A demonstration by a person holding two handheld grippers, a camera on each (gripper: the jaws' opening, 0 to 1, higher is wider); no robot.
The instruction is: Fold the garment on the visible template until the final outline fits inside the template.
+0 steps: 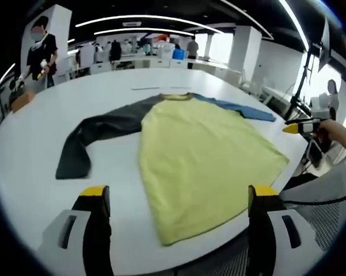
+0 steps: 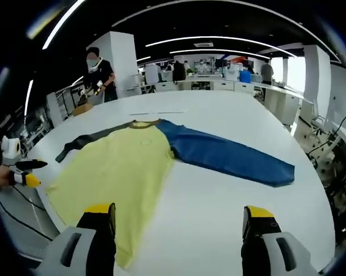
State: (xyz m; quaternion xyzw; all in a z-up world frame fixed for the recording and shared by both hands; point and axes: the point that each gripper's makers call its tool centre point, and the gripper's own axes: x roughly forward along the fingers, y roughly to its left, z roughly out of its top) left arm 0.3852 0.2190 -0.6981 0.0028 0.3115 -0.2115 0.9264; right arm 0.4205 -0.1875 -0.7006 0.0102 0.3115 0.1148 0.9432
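Observation:
A long-sleeved shirt lies flat on the white table [image 1: 40, 172]. Its body is yellow [image 1: 201, 161], one sleeve is dark grey [image 1: 92, 135] and the other blue [image 1: 242, 108]. My left gripper [image 1: 178, 198] hovers over the near hem, open, with nothing between its jaws. In the right gripper view the yellow body [image 2: 115, 169] lies left, the blue sleeve [image 2: 230, 155] stretches right and the grey sleeve [image 2: 83, 142] runs far left. My right gripper [image 2: 177, 215] is open over bare table beside the hem. Each gripper also shows in the other's view, the right gripper [image 1: 299, 127] and the left gripper [image 2: 24, 175], both off the table's edge.
Thin marks [image 1: 161, 88] lie on the table beyond the collar. A person in a black top [image 1: 41, 52] stands behind the far left edge. A mesh chair [image 1: 328, 213] and a light stand [image 1: 302, 86] are at the right side. Desks and people fill the background.

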